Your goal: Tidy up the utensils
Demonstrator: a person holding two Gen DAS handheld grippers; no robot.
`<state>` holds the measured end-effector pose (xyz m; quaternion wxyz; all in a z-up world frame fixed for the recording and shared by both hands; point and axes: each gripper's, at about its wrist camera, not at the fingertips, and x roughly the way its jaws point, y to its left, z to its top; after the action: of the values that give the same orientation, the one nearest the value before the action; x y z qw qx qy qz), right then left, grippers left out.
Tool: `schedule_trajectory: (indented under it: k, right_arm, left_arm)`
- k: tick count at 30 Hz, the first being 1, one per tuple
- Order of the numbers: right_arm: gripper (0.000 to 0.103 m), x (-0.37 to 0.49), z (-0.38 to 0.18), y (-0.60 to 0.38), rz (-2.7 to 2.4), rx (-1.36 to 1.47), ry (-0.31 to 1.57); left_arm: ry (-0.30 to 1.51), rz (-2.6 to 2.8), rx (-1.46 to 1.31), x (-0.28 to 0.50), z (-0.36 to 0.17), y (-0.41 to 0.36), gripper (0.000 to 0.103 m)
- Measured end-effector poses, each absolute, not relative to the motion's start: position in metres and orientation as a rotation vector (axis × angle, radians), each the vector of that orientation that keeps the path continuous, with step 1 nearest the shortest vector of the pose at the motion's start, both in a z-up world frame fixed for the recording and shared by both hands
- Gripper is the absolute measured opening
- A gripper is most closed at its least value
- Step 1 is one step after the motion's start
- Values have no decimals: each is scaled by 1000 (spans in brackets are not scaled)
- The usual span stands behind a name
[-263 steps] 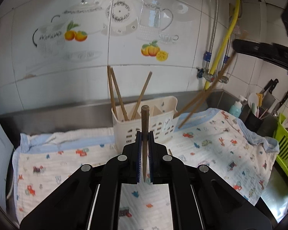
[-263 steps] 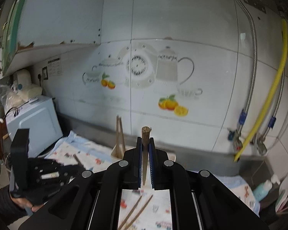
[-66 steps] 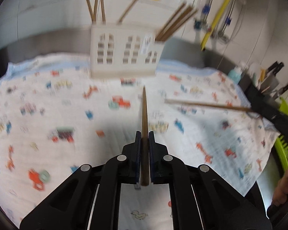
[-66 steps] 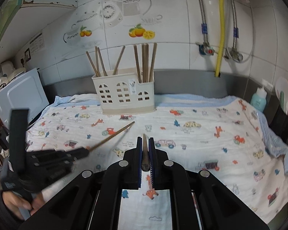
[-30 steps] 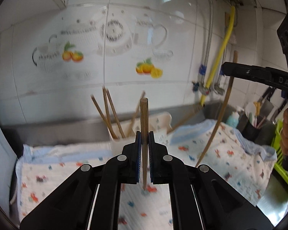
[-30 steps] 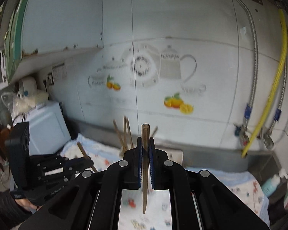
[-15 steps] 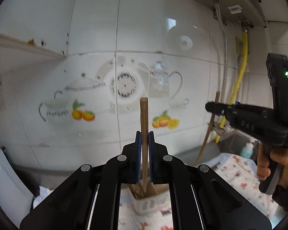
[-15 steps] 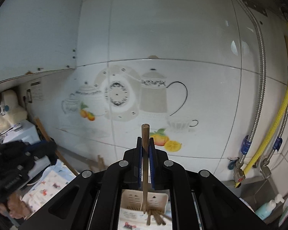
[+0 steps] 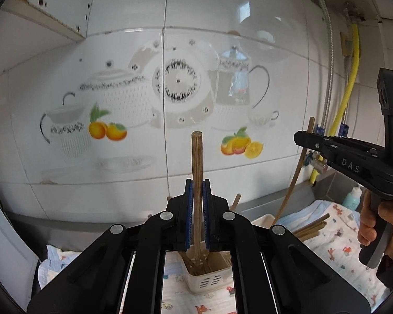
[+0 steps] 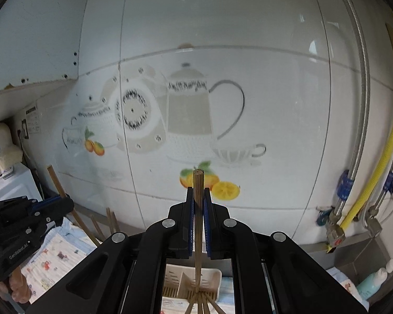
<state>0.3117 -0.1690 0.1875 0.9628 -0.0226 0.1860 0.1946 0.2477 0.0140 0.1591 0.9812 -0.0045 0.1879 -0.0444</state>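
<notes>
The left gripper (image 9: 196, 204) is clamped tight on a round wooden chopstick (image 9: 197, 162), its blue pads pressing both sides, the stick upright with its lower end over a compartment of the white slotted plastic holder (image 9: 209, 277). The right gripper (image 10: 198, 209) pinches a second chopstick (image 10: 198, 196) likewise (ridged grain on its blunt tip), its lower end over the holder's other compartment, where more sticks lean. The holder stands on a soft cartoon-printed cloth (image 9: 338, 246). Beyond rises glossy white tile (image 10: 222, 52) with a teapot decal.
</notes>
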Motion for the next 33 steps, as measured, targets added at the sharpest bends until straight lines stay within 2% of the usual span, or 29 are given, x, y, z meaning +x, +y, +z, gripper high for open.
schedule_trajectory:
  k: [11, 21, 26, 27, 31, 33]
  right_arm:
    - [7, 316, 170, -172, 382, -69, 440]
    - [7, 308, 171, -178, 361, -81, 443]
    - [13, 300, 178, -184, 353, -76, 433]
    - [13, 298, 179, -185, 354, -74, 432]
    - [18, 285, 185, -190, 356, -71, 420]
    - [20, 276, 188, -193, 357, -69, 415]
  left_arm:
    - [451, -109, -58, 257, 139, 23, 6]
    - [440, -118, -67, 246, 145, 24, 8]
    - [430, -116, -65, 236, 154, 24, 10]
    - [428, -117, -65, 233, 155, 24, 11]
    - [419, -105, -68, 220, 159, 25, 35]
    - [410, -106, -72, 210, 161, 25, 37]
